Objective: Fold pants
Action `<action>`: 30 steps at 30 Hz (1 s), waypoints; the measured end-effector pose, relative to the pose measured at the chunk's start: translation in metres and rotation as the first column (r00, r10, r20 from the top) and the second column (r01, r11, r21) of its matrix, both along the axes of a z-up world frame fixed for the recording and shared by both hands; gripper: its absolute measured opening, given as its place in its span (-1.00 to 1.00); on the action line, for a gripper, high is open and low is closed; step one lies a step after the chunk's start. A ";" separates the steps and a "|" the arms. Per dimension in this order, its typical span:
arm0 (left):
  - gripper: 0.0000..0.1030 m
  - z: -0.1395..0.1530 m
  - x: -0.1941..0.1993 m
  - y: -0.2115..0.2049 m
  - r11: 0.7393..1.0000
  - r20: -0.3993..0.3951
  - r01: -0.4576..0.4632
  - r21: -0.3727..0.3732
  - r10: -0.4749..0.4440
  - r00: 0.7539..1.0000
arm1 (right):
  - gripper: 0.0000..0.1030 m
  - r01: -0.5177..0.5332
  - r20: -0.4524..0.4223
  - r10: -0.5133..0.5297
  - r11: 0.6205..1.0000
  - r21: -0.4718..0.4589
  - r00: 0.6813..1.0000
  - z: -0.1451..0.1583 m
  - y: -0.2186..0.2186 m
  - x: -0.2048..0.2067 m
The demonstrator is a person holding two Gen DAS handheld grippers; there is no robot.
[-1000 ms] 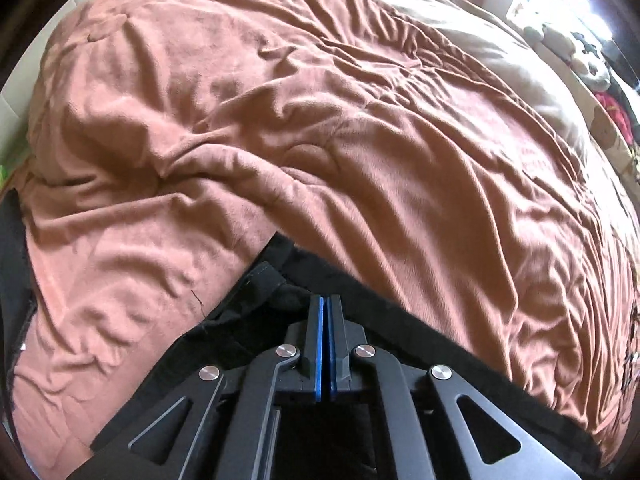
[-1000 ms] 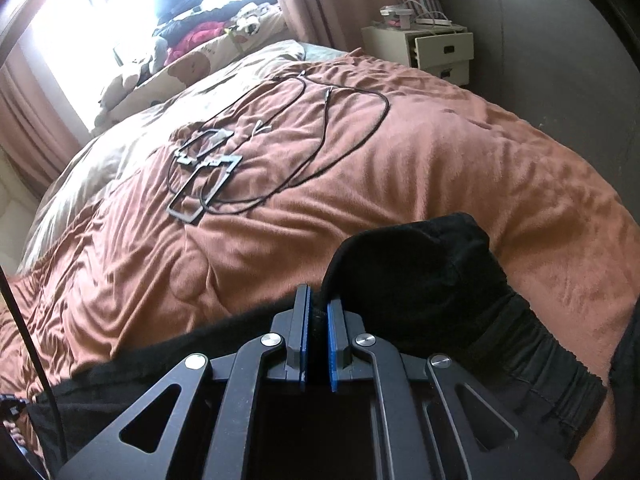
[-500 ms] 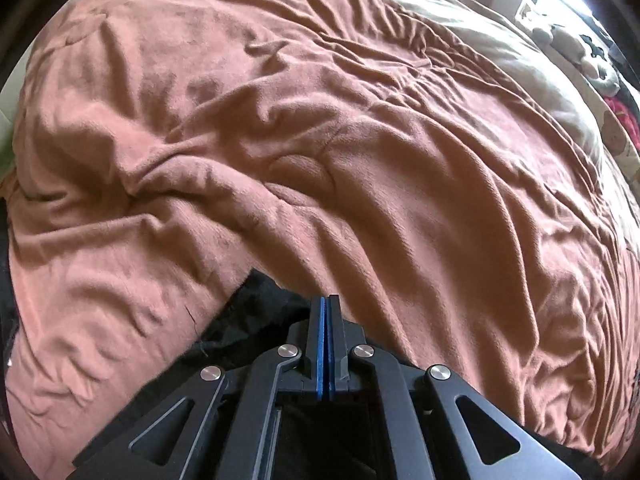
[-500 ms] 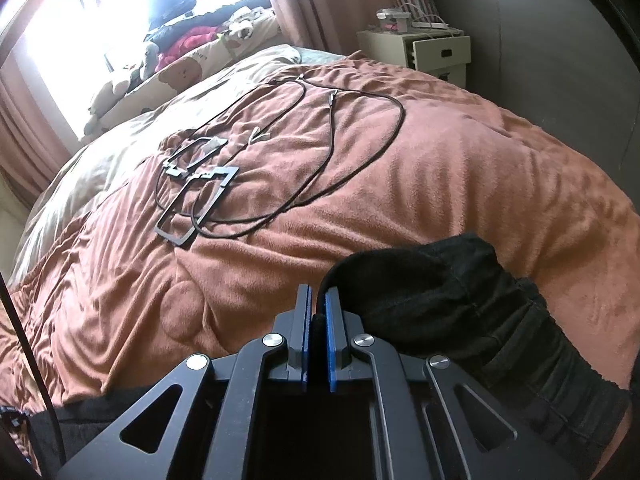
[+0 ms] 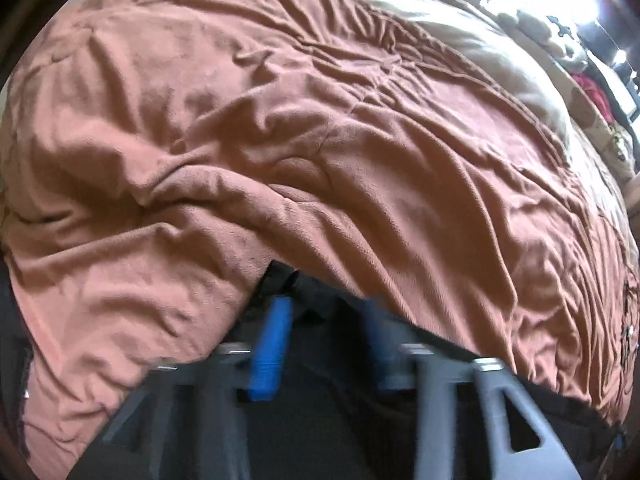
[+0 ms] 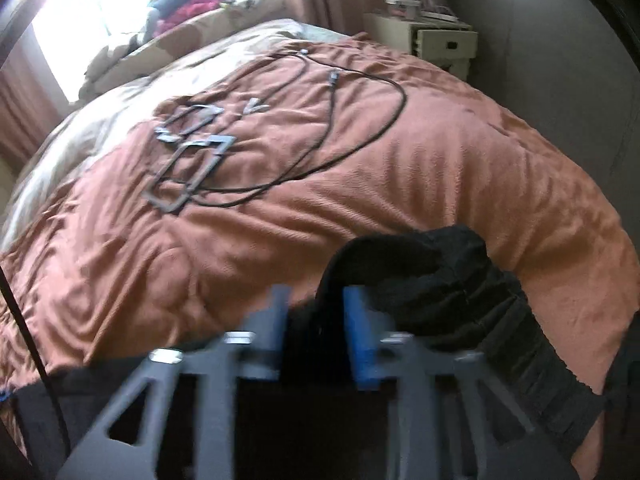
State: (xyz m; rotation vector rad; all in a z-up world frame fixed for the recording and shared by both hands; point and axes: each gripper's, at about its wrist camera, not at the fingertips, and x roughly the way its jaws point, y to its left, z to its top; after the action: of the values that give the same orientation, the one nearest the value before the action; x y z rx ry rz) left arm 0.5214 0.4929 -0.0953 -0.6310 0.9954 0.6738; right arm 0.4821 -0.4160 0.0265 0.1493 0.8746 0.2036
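A home bedroom — a bed under a rumpled brown blanket (image 6: 400, 184), a white nightstand (image 6: 436, 42), curtained window (image 6: 80, 20).

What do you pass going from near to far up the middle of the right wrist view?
Right claw, open → black pants → brown blanket → black cable loop → beige bedding → bright window.
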 end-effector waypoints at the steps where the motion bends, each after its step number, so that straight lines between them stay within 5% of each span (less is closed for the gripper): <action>1: 0.34 0.004 -0.008 0.000 1.000 0.016 0.000 0.001 0.000 1.000 | 0.45 -0.014 0.023 0.014 1.000 0.006 1.000 0.005 -0.002 -0.008; 8: 0.38 0.021 -0.083 0.005 0.999 0.065 -0.030 -0.028 0.032 0.997 | 0.45 -0.097 0.045 0.093 0.992 0.080 0.995 0.017 -0.038 -0.063; 22: 0.38 0.019 -0.197 -0.037 1.000 0.098 0.019 -0.024 -0.016 0.995 | 0.45 -0.144 0.077 0.138 0.987 0.075 0.987 0.026 -0.111 -0.167; 30: 0.36 -0.010 -0.228 -0.053 0.991 0.161 0.025 -0.132 -0.003 0.987 | 0.45 -0.141 0.075 0.132 0.981 0.133 0.988 0.013 -0.143 -0.203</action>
State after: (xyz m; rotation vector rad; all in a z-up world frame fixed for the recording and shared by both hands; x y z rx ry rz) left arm 0.2936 0.4402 -0.1053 -0.7828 0.8994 0.5377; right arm 0.2791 -0.5593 0.0394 0.2110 0.8058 0.3958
